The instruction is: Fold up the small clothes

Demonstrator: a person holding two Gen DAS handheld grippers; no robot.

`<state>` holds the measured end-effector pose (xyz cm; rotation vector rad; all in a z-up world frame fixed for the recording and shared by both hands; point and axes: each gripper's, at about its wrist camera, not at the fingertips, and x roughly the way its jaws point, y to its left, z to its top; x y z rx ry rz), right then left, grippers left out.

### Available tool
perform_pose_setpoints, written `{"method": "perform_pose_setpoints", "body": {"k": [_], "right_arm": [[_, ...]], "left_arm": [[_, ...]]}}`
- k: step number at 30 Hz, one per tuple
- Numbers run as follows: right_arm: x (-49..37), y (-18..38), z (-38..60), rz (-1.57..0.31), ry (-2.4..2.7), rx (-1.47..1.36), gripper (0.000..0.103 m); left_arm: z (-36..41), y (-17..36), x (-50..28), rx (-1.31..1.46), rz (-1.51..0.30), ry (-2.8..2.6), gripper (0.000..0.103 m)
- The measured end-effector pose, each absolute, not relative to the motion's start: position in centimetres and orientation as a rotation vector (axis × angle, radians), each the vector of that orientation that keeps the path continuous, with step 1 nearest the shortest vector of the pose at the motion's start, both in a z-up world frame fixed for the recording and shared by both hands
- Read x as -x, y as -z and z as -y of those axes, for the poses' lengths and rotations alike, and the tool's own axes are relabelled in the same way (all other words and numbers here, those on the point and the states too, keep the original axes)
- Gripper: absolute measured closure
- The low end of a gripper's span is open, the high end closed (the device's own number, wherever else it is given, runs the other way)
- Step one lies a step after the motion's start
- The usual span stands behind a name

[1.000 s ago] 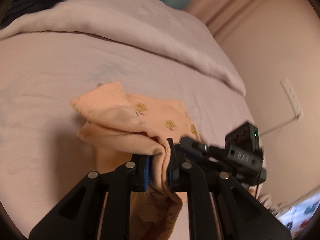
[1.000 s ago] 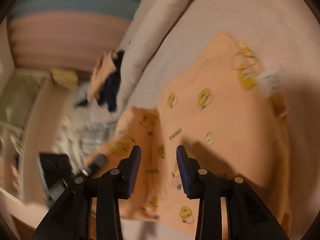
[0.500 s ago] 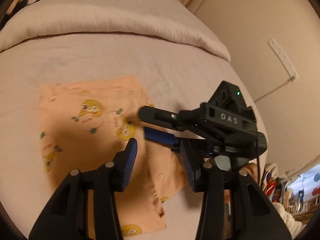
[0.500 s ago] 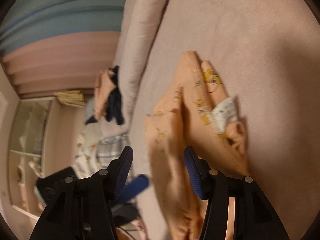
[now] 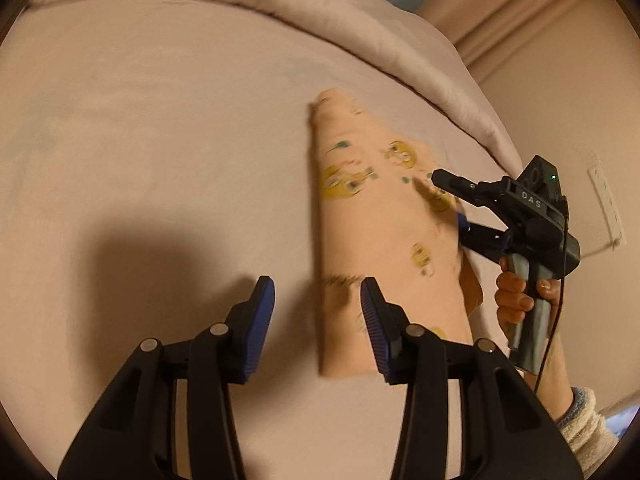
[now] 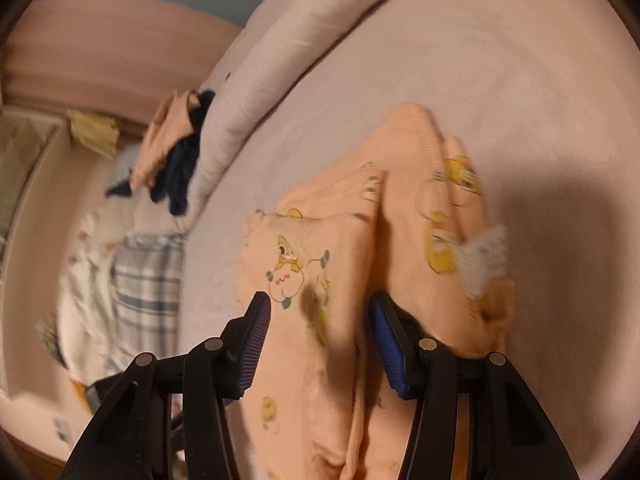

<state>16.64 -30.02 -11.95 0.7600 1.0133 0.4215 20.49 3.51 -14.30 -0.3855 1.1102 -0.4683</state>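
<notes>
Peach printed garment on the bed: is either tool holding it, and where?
Neither grips it. The left gripper, jaws just opened, stands empty beside the folded peach printed garment. The right gripper, jaws just closing, straddles a fold without pinching it.

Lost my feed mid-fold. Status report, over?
Left tongs open, empty, above the sheet. Right tongs open over the peach garment, jaws just narrowing, nothing pinched. Garment folded lengthwise on the bed. Nothing in the way.
</notes>
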Motion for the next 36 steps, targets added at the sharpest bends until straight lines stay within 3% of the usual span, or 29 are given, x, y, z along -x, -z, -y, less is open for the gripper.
{"method": "perform_pose_setpoints", "body": {"k": [1, 3, 5, 13, 20, 22, 26, 31, 36], "right_arm": [[-16.8, 11.8, 29.6, -1.013, -0.416, -0.721, 0.065], [-16.9, 11.6, 29.0, -1.002, -0.392, -0.661, 0.091], [-16.9, 11.1, 28.9, -0.976, -0.376, -0.604, 0.094], [-18.0, 7.4, 29.6, -0.916, -0.277, -0.422, 0.094], [-20.8, 10.8, 30.8, -1.036, -0.152, -0.381, 0.094], [-20.6, 11.0, 30.8, -1.006, -0.157, -0.374, 0.094], [-19.5, 10.2, 31.1, -0.974, -0.137, -0.366, 0.084], [-15.8, 6.6, 30.0, -0.845, -0.142, -0.189, 0.083], [-12.1, 6.5, 28.2, -0.82, -0.301, -0.131, 0.083]], "left_arm": [[-3.9, 14.8, -20.3, 0.417, -1.113, 0.471, 0.059], [-3.9, 14.8, -20.0, 0.444, -1.122, 0.481, 0.059], [-3.4, 15.2, -19.9, 0.446, -1.137, 0.496, 0.059], [-2.0, 14.9, -20.3, 0.437, -1.136, 0.57, 0.054], [-0.9, 13.9, -20.7, 0.401, -1.118, 0.592, 0.054], [-0.6, 13.5, -20.6, 0.386, -1.107, 0.6, 0.054], [0.7, 12.3, -20.5, 0.333, -1.072, 0.632, 0.054], [2.7, 11.9, -21.2, 0.277, -1.029, 0.656, 0.056], [4.9, 12.4, -21.4, 0.187, -1.012, 0.656, 0.074]]}}
